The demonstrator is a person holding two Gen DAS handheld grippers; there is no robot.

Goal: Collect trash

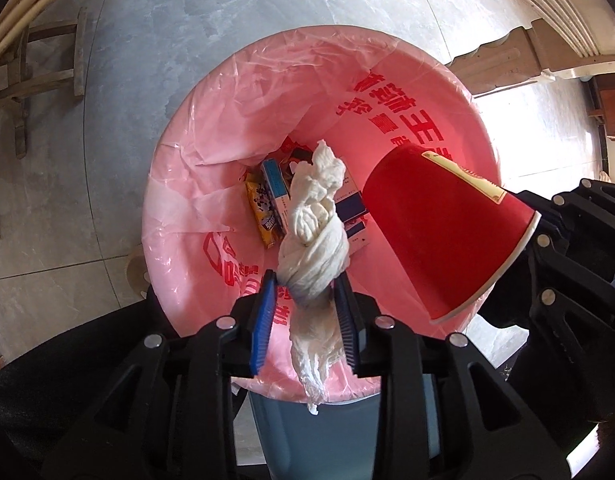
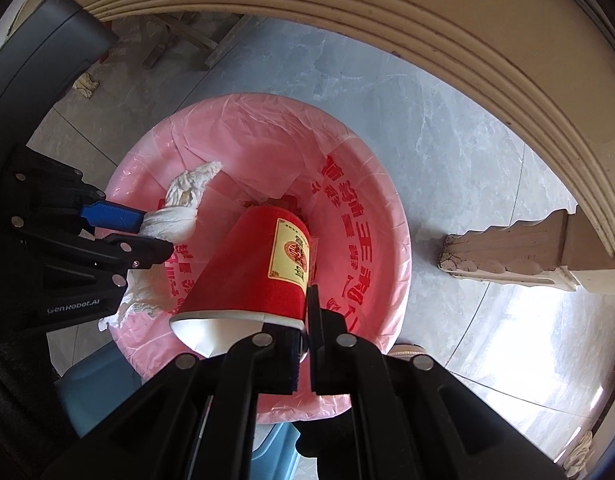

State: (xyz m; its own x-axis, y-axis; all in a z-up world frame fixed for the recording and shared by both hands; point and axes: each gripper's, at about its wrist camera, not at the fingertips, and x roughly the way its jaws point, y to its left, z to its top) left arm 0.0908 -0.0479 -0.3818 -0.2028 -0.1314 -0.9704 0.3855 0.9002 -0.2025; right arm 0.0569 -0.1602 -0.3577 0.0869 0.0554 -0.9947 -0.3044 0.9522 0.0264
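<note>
In the left wrist view, the left gripper (image 1: 307,304) is clenched on a twisted white paper towel (image 1: 313,236), its blue-padded fingers (image 1: 264,320) pinching the wad near its lower end while the rest rises toward 12 o'clock over the mouth of the trash bin (image 1: 327,436). The bin wears a pink plastic liner (image 1: 211,152) printed with red characters. At the bottom of the liner, behind the towel, lie a yellow snack wrapper (image 1: 261,212) at about 10 o'clock of the wad and a blue-and-white box (image 1: 276,184) just beside it. Toward 3 o'clock, a red paper cup (image 1: 439,236) hangs tilted over the bin, base pointing inward and down.

In the right wrist view, the right gripper (image 2: 307,320) grasps that cup's rim at 6 o'clock, one finger inside the white interior and one outside, with the cup's yellow label (image 2: 291,250) facing up. The bin stands on a grey tiled floor (image 2: 459,160); a carved furniture leg (image 2: 507,248) sits at 3 o'clock.
</note>
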